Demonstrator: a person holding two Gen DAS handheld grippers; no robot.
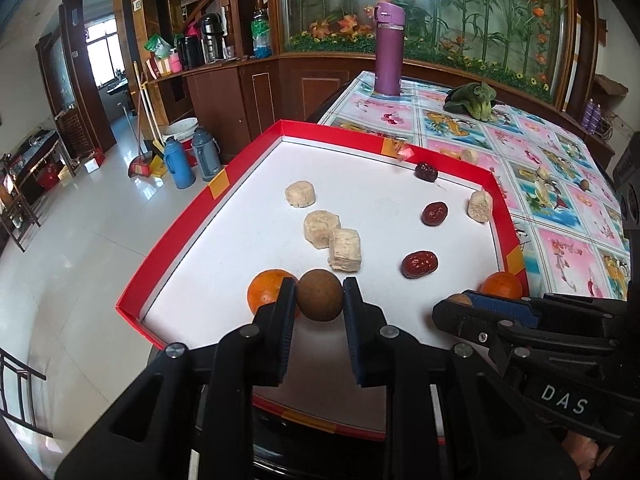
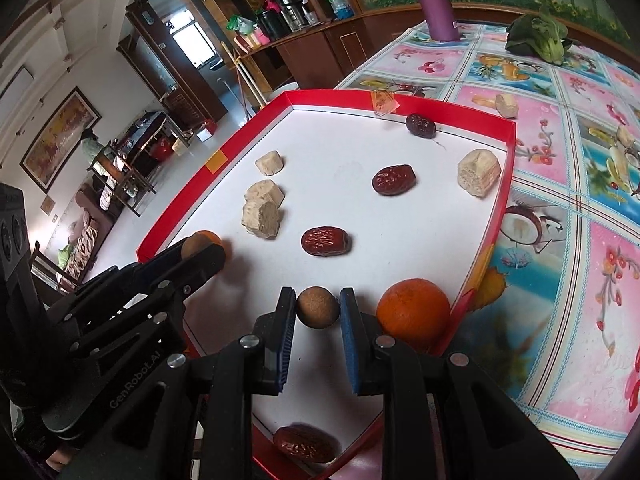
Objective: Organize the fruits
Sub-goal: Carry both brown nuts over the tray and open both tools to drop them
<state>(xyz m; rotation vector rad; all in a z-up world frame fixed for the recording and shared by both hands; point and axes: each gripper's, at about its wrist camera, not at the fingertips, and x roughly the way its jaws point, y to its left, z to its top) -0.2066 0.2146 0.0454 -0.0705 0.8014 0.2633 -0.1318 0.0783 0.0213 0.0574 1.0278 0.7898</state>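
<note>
While each gripper pinches one brown longan over the red tray (image 1: 168,240), sorting looks mostly done.
Left gripper (image 1: 319,300) and right gripper (image 2: 317,307) have their jaws narrowed onto the left longan (image 1: 320,295) and right longan (image 2: 317,306) by the tray's near edge. Inside the tray: two oranges, four red dates, four pale chunks; a few pieces lie outside it.

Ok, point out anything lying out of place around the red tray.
Several pieces sit outside the red tray on the tablecloth: a pale chunk just beyond its far rim and another farther right. A green leafy vegetable lies loose near the purple bottle.
</note>
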